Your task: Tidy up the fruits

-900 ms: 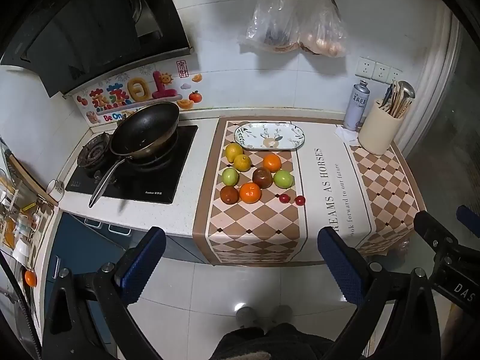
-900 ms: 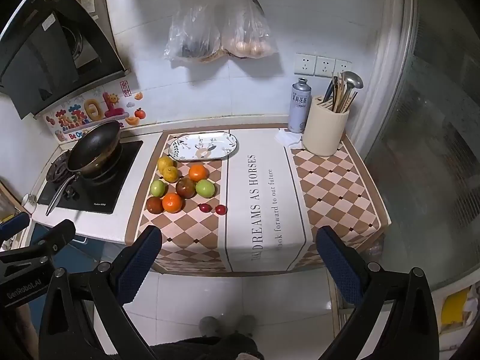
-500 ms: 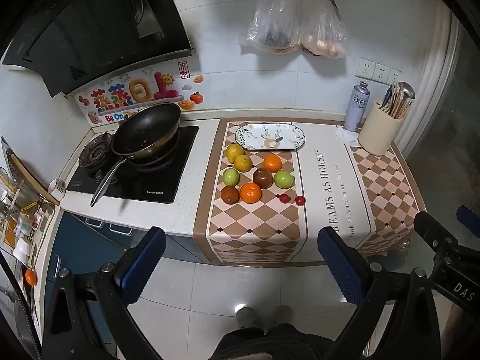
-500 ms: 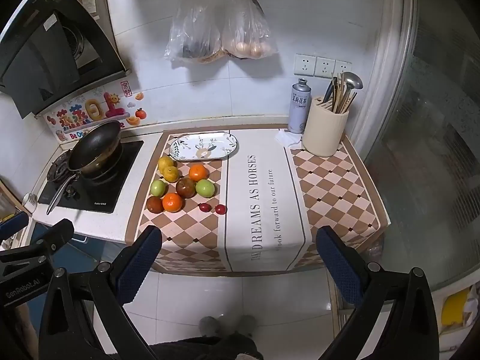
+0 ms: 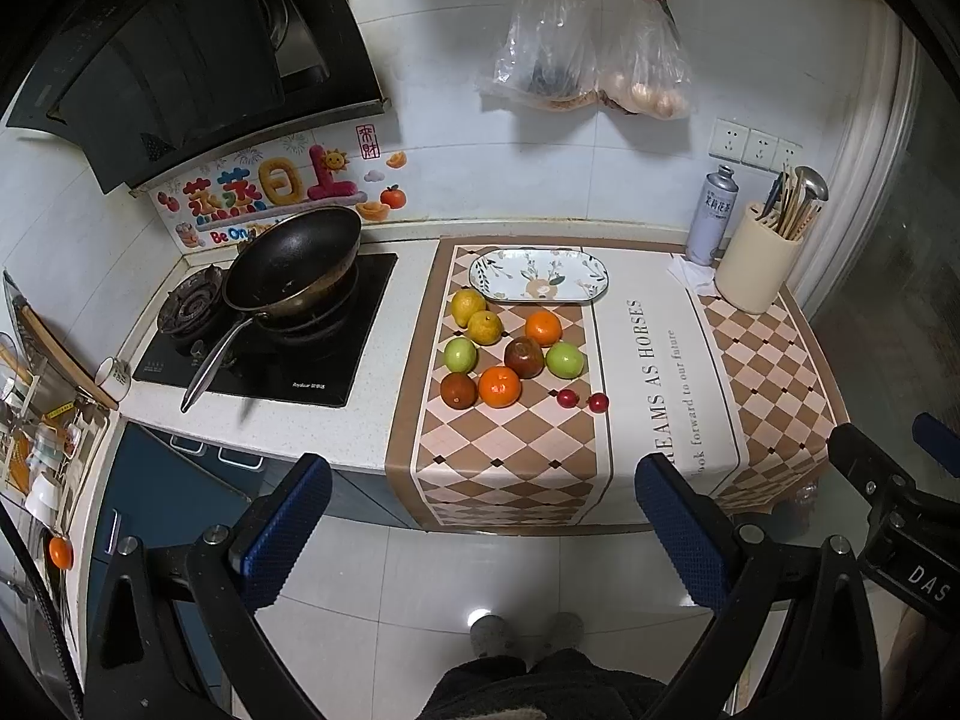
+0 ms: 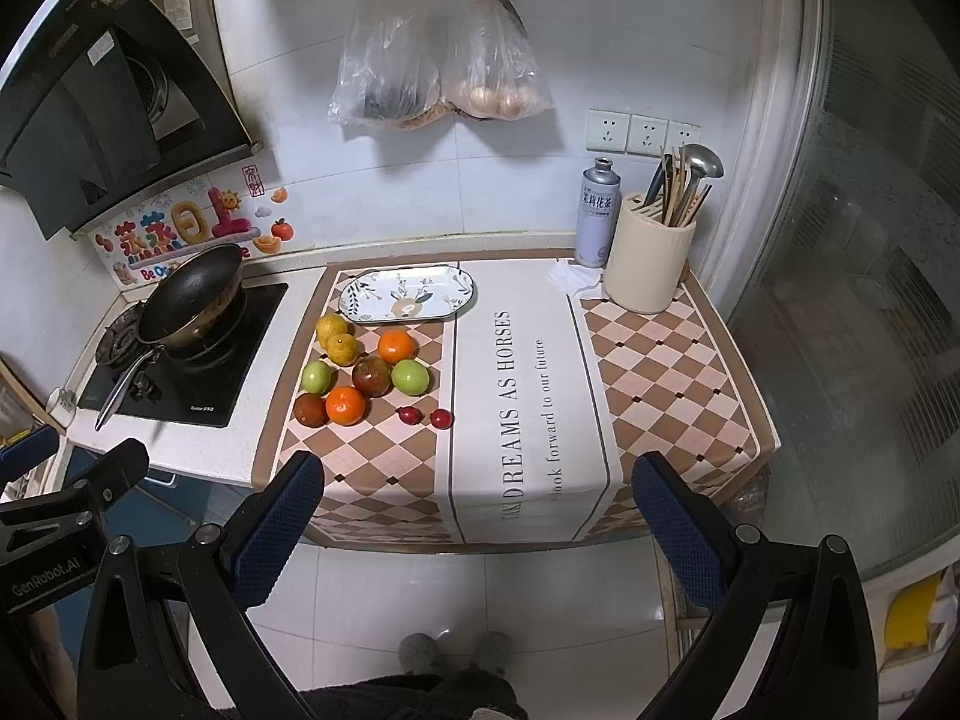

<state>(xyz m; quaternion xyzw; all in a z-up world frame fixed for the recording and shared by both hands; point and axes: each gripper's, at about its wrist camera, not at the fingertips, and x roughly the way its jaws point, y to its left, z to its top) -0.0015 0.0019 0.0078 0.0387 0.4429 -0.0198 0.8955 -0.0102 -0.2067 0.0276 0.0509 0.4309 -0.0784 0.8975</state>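
Note:
Several fruits lie in a cluster on the checked counter cloth: yellow lemons, oranges, green apples, dark red-brown fruits and two small red fruits. An empty patterned oval plate sits just behind them. The cluster also shows in the right wrist view, with the plate behind. My left gripper and right gripper are both open and empty, held well back from the counter above the floor.
A black wok sits on the stove at the left. A cream utensil holder and a spray can stand at the back right. Bags hang on the wall. A glass door is on the right.
Both views have shifted very slightly; the fruits, the plate and the gripper jaws look the same.

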